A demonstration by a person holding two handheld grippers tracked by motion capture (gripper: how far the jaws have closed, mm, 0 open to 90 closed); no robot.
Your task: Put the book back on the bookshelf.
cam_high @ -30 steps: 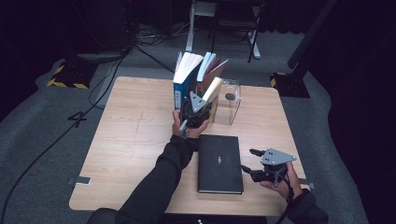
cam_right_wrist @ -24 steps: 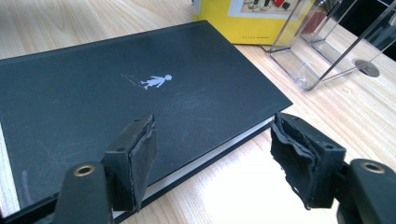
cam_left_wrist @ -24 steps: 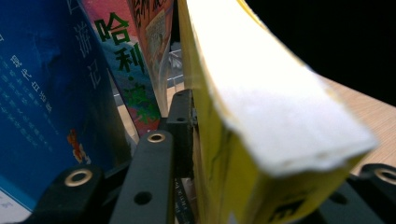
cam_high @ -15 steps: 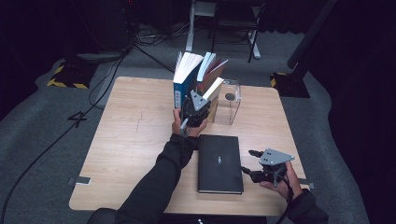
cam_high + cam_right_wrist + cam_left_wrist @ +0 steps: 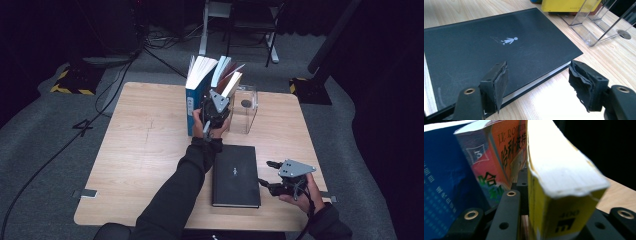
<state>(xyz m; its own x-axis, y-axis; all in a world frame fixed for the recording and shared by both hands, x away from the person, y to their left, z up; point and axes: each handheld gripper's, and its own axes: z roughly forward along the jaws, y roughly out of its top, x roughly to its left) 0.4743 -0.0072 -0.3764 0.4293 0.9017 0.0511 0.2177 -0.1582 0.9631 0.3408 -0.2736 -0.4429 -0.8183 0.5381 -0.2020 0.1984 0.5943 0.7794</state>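
Jaws of your left gripper (image 5: 216, 111) have just closed on the yellow book (image 5: 564, 195) — right gripper (image 5: 537, 85) gapes wide beside the black book (image 5: 486, 52), holding nothing.

Left arm extended forward across the table, dark sleeve to the wrist; left gripper (image 5: 216, 106) raised at the far end, grey plate on top, its jaws having just been closing and now clamped on a yellow book (image 5: 564, 195). Right hand (image 5: 300, 192) near the table's near right corner, holding the right gripper (image 5: 267, 174) level, pointing left, jaws apart with nothing between.
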